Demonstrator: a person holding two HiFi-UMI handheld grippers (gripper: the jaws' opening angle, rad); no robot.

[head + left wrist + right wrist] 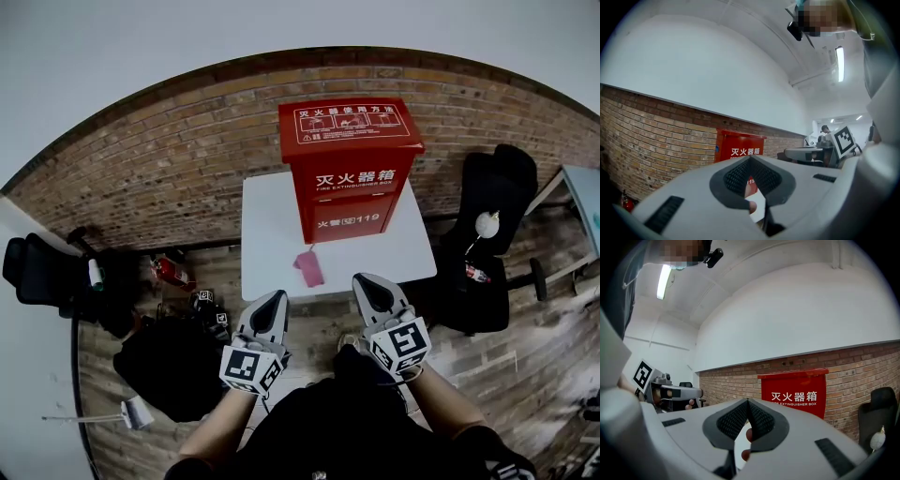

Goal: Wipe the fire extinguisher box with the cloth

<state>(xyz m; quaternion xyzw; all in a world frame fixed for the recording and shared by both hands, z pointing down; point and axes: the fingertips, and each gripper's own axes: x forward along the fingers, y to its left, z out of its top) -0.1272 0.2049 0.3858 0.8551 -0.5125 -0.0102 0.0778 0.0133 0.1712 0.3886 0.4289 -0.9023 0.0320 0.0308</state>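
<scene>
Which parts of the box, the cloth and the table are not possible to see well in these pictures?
Back of the fire extinguisher box: head view, hidden by its own front.
Its lower front: both gripper views, covered by the jaws.
Small print on its lid: head view, too small to read.
The cloth: both gripper views, mostly behind the jaws.
Legs of the table: head view, under its top.

On the table (267, 234), cloth (309, 268) lies before the box (350, 173), perhaps apart.

White table (272, 234) before brick wall (169, 159), black chair (497, 197) at right; small red extinguisher (172, 272) on floor
</scene>
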